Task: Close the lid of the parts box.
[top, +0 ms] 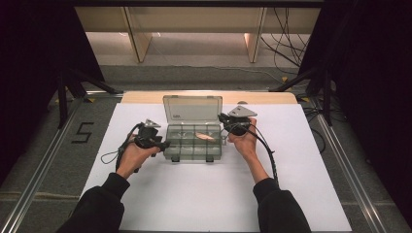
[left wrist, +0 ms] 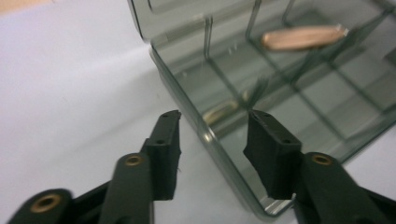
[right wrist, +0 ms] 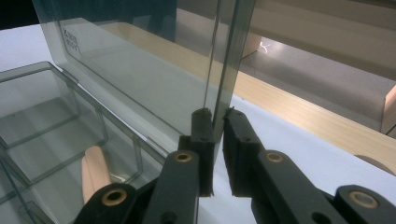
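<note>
High view: the clear compartment box (top: 193,141) sits mid-table between 2 grippers. Right gripper (right wrist: 218,122) pinches the edge of the upright lid (right wrist: 140,70). Left gripper (left wrist: 212,126) straddles the box's near wall, jaws parted, pads off it, and a pink piece (left wrist: 302,37) lies inside

The high view looks forward and down from above the table's near side. Both gripper views sit close, sharing the clear grey plastic compartment box (top: 193,141) (left wrist: 299,93) (right wrist: 60,126).
</note>
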`<state>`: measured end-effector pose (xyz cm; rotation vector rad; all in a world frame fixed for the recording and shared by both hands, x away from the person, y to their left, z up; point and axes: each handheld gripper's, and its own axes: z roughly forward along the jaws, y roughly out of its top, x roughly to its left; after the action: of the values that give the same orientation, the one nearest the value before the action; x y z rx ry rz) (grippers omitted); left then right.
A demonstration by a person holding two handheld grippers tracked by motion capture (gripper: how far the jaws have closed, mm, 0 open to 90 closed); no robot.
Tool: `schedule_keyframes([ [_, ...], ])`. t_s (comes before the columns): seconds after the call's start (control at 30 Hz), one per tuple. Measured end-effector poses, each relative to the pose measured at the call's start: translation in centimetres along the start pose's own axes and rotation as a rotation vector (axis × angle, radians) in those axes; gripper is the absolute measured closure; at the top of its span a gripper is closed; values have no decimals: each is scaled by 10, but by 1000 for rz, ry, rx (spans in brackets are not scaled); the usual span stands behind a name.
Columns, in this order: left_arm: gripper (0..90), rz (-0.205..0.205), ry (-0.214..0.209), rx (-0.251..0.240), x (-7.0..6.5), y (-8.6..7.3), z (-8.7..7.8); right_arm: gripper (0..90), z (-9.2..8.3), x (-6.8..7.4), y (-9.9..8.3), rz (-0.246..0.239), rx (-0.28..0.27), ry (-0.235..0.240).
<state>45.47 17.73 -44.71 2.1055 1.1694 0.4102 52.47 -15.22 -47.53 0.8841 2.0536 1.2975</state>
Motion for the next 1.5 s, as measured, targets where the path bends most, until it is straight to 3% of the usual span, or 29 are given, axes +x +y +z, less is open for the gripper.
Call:
schedule_keyframes([
  [0.23, 392, -31, -33, -99, 2, 23, -26, 835, 0, 1, -1, 0, -6, -7],
  [0.3, 381, -35, -37, -131, 2, 30, -30, 834, 0, 1, -1, 0, -5, -8],
  [0.33, 376, -62, -33, -164, 0, 35, -30, 835, 1, 2, -1, 1, -17, -16],
  [0.4, 372, -45, -42, -184, 0, 46, -34, 835, 0, 2, -1, -3, -17, -17],
  [0.53, 367, -57, -38, -238, 2, 68, -43, 835, 1, 2, -1, -4, -18, -17],
  [0.63, 368, -60, -35, -252, 3, 83, -48, 835, 0, 2, -1, -5, -15, -19],
  [0.67, 376, -89, -40, -278, 2, 89, -48, 834, 0, 2, -1, -6, -14, -18],
  [0.8, 458, -87, -41, -302, 5, 108, -49, 834, 0, 2, 0, -7, -10, -17],
  [1.03, 773, -58, -6, -321, 15, 127, -40, 834, 0, 2, 0, -6, -13, -18],
  [1.17, 882, -54, 4, -305, 19, 133, -34, 834, 0, 3, -1, -5, -13, -18],
  [1.27, 898, -50, 33, -282, 20, 136, -29, 834, 0, 3, -1, -4, -8, -15],
  [1.43, 898, -78, 45, -275, 24, 136, -17, 834, 0, 3, -1, -9, -8, -19],
  [1.5, 898, -63, 52, -239, 27, 135, -15, 834, 0, 3, -1, -8, -11, -22],
])
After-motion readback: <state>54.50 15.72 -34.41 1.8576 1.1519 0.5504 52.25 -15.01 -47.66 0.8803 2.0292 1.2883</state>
